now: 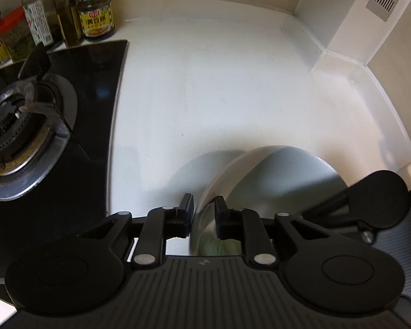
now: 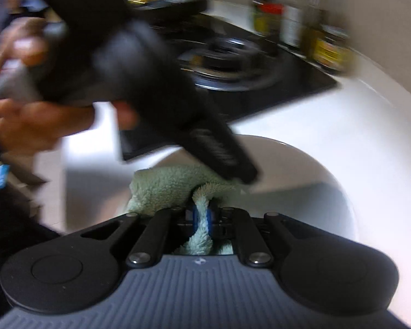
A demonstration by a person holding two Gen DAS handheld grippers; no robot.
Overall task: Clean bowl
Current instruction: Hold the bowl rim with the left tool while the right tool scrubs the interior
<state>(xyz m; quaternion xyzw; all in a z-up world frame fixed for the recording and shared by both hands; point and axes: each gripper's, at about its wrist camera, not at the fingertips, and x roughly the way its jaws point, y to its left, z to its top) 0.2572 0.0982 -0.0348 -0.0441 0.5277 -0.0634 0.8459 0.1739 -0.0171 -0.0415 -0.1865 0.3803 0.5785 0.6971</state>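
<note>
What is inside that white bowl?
A pale green cloth, pinched by the right gripper, lies inside the bowl. The bowl's floor beneath the cloth is covered, so any dirt there is hidden.

A white countertop (image 1: pixel 219 87) carries the black gas hob (image 1: pixel 68 126), condiment jars (image 1: pixel 96 13) and the bowl (image 1: pixel 276 175).

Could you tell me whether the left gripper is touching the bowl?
Touching: the left wrist view shows the left gripper closed on the bowl rim, one finger on each side.
</note>
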